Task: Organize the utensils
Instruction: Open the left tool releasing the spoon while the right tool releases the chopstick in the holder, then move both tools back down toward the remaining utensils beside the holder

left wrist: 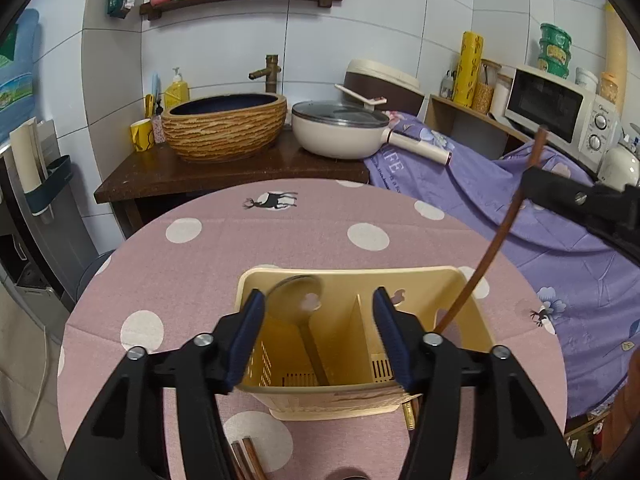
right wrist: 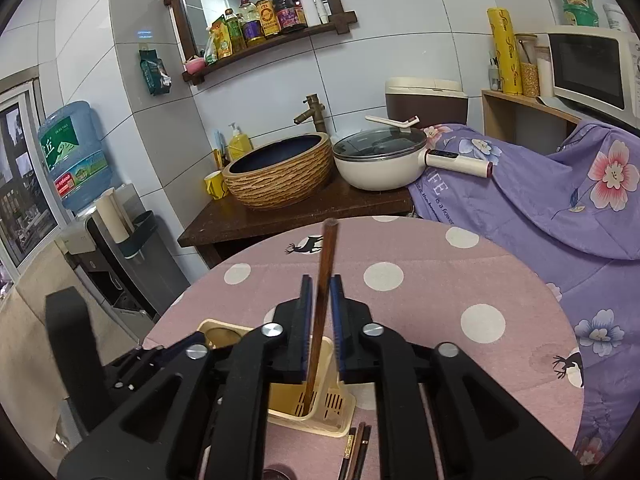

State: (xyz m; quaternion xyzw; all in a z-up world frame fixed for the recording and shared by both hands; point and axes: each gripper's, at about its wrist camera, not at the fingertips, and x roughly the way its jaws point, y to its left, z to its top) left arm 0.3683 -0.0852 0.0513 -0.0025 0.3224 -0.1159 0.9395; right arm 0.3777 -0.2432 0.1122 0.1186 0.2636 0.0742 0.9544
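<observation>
Left wrist view: the left gripper (left wrist: 319,312) hangs nearest, its jaws spread wide over the cream holder (left wrist: 460,292) on the pink dotted tablecloth (left wrist: 192,272). A metal spoon (left wrist: 298,300) leans in the holder's left compartment. A brown chopstick (left wrist: 492,248) slants into the right one (pinched higher up by the right gripper (left wrist: 532,184)).

Right wrist view: the right gripper (right wrist: 320,312) is closest, jaws pressed on the chopstick (right wrist: 322,300), whose tip sits inside the holder (right wrist: 320,416). More chopsticks (right wrist: 356,452) lie on the tablecloth (right wrist: 420,300) just beside its near right corner.
</observation>
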